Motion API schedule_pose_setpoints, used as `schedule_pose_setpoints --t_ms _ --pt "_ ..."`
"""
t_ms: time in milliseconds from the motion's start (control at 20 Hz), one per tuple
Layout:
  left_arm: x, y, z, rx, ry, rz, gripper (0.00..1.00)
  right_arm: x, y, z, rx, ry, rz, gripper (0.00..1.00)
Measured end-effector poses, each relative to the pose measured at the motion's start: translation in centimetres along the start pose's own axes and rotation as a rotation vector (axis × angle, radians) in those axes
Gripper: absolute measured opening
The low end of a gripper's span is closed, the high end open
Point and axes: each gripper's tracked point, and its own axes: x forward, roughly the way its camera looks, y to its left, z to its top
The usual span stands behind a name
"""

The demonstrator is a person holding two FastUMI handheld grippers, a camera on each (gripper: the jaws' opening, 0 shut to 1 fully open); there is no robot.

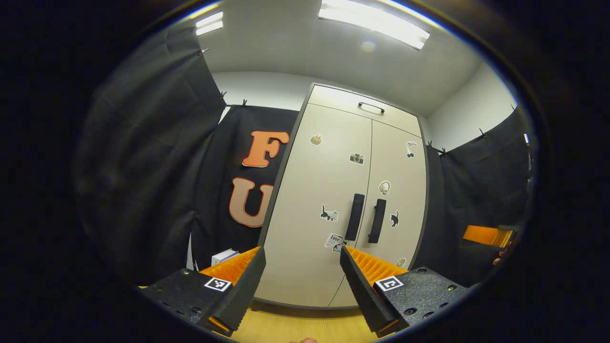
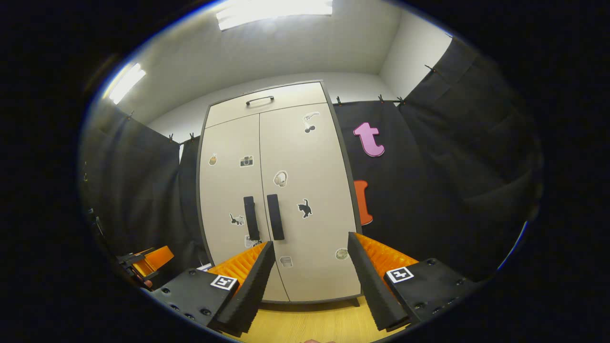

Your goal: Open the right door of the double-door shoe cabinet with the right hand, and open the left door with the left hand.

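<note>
Standing shut ahead of both grippers, the shoe cabinet rests on a pale wooden floor with black cloth hung at either side; its left door and right door meet flush at a thin centre seam, and a narrow top panel with a small dark handle runs above them. In the left gripper view the left gripper has its fingers spread wide with nothing between them; it is well apart from the cabinet, with the lower part of the left door showing in the gap; the left door handle and right door handle, two dark upright bars, stand just beside each other on either side of the seam. Small stickers dot both doors. At that view's right edge the other gripper shows, too small to tell how its fingers stand. In the right gripper view the right gripper is likewise spread wide and grasping nothing, well apart from the cabinet; the right door lies ahead of the gap; both handles sit up and to the left of it, the right one nearer; ceiling lights glow above.
</note>
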Motion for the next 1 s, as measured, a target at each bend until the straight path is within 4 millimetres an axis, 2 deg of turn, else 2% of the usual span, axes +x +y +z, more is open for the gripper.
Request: schedule_pose_setpoints --t_ms 150,250,400,550,600,750,850,1000 --pt "-0.1 0.4 0.5 0.013 -0.013 0.011 0.94 2.6 1.4 0.7 -0.043 0.01 -0.002 1.0" --pt "-0.1 0.8 1.1 0.026 -0.026 0.02 0.94 4.9 2.3 1.2 -0.059 0.005 0.021 0.97" --pt "-0.2 1.3 1.3 0.023 -0.03 0.027 0.94 9.0 3.8 0.1 -0.087 0.051 0.047 0.97" --pt "-0.5 2.3 0.8 0.041 -0.02 0.052 0.95 12.9 6.8 -0.1 0.064 0.107 0.147 0.98" --pt "-0.7 2.9 0.6 0.053 -0.011 0.074 0.94 14.4 7.2 0.3 0.103 0.106 0.16 0.98" --pt "-1.3 3.9 0.5 0.069 -0.006 0.116 0.94 18.6 6.5 1.2 0.112 0.088 0.12 0.98" --pt "-2.0 4.7 0.5 0.075 -0.01 0.145 0.94 20.4 6.7 0.8 0.109 0.1 0.117 0.97" --pt "-2.6 5.7 0.5 0.075 -0.011 0.179 0.95 22.5 8.0 -0.3 0.082 0.122 0.147 0.97"
